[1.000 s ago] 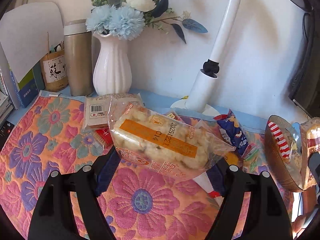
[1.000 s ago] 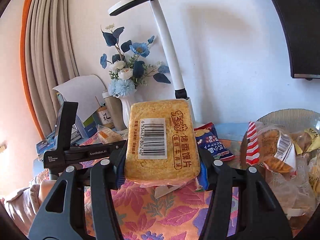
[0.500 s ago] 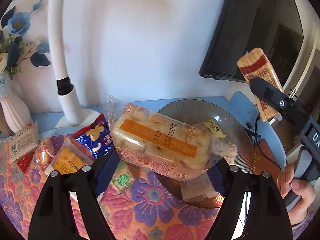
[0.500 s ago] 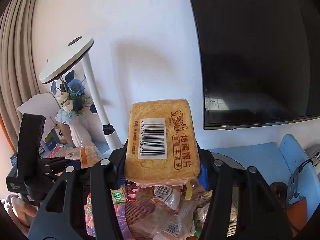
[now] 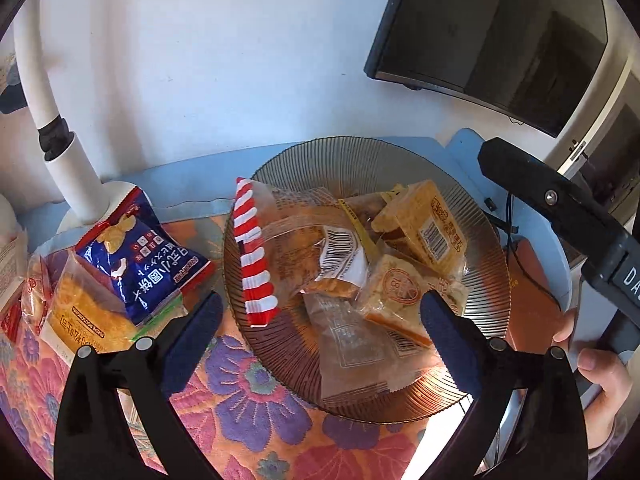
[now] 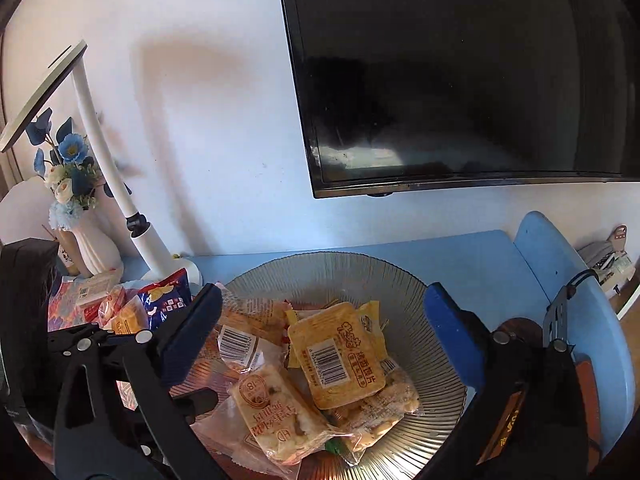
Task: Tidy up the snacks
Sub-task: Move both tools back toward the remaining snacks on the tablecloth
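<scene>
Left wrist view: both tongs, left tongs (image 5: 320,316) and right tongs (image 6: 324,320), hang spread and empty over the ribbed brown glass bowl (image 5: 486,240) on the bench. Piled snack packets (image 5: 344,264) inside could slide out; the blue crisp bag (image 5: 140,256) lies outside.

In front of me is a white wall (image 6: 224,80) with bright sun on it and a soft shadow. A big black TV (image 6: 460,72) hangs on the wall, and its screen is dark. Under it is a light blue table (image 6: 460,260). Part of the table is covered by a cloth with big flowers (image 5: 248,408) in orange, pink and purple. A white lamp (image 6: 104,128) with a bent neck stands at the back. Next to the lamp is a white vase (image 6: 94,244) with blue and white flowers (image 6: 66,168).
</scene>
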Demonstrator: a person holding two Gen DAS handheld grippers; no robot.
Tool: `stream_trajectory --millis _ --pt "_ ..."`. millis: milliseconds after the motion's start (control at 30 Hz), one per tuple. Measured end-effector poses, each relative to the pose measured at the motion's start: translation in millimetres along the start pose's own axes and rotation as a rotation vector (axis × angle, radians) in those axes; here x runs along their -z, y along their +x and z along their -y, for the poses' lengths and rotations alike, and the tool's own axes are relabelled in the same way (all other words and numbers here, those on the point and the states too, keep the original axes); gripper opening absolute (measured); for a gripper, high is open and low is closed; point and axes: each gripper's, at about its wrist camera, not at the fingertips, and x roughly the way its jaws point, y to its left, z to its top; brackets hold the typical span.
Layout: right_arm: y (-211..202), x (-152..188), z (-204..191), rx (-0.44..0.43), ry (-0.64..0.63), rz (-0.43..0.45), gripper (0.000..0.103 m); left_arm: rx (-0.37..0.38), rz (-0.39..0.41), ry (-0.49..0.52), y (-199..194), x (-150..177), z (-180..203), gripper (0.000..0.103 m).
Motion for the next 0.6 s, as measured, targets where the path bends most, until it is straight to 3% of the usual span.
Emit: stream_trajectory --millis 200,600 --pt "-12 -8 -31 -0.071 0.055 0.039 0.100 -0.079 0.044 -0.076 -29 -1 -45 0.098" --pt "-7 -3 -133 -0.212 0.022 0.029 0.100 -0.180 0.096 -0.218 -93 15 -162 0.098"
